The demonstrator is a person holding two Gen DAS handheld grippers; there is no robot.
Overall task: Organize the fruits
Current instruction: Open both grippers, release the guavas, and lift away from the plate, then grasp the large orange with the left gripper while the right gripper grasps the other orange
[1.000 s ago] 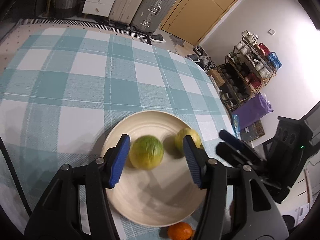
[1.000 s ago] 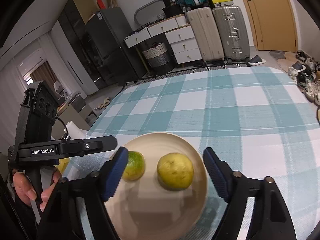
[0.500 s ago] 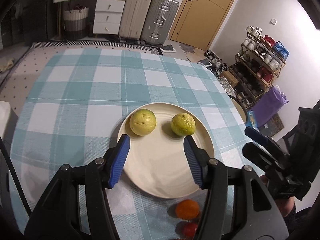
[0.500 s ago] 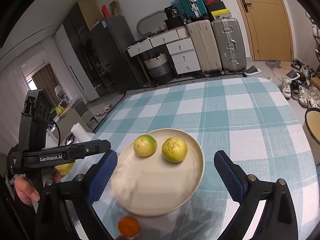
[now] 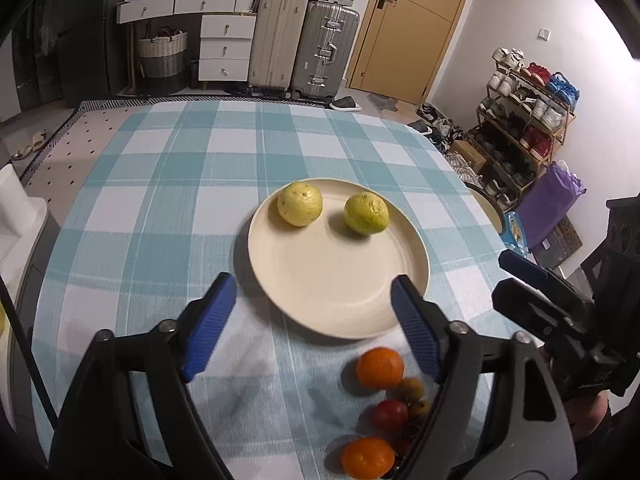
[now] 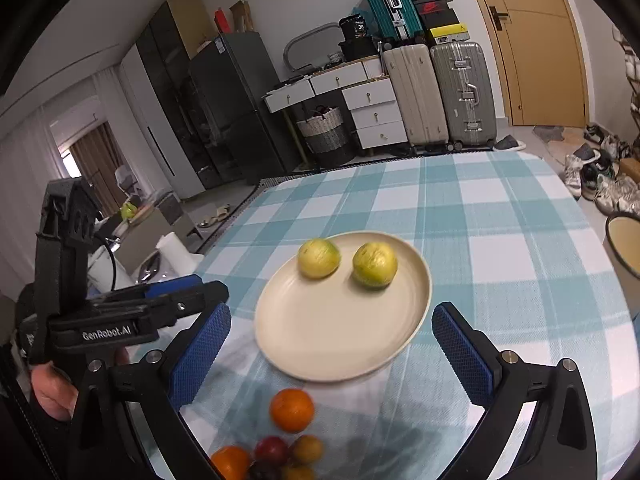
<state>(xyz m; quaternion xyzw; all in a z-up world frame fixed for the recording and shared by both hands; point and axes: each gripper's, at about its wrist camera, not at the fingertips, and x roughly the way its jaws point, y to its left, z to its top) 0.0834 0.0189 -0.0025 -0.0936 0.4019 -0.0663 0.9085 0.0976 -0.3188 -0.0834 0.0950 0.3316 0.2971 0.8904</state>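
Note:
Two yellow-green guavas [image 5: 300,204] [image 5: 367,213] lie apart on the far half of a cream plate [image 5: 340,264] on the checked tablecloth. My left gripper [image 5: 313,282] hovers over the plate's near rim, jaws opening, nothing between them. In the right wrist view the same guavas [image 6: 319,258] [image 6: 375,265] rest on the plate [image 6: 332,332]. My right gripper [image 6: 331,310] is wide and still opening, holding nothing. Near the table's front lie two oranges [image 5: 379,368] [image 5: 367,458], a red fruit [image 5: 390,414] and small brownish fruits [image 5: 412,390].
A second cream dish [image 6: 624,248] sits at the table's right edge. The right gripper [image 5: 532,280] shows at the right of the left wrist view, the left gripper [image 6: 172,292] at the left of the right wrist view. A white paper roll [image 6: 172,246] stands beyond the left edge.
Both grippers drew back from the plate and rose a little, and their jaws widened. The guavas stay on the plate. The oranges and small fruits came into view in front.

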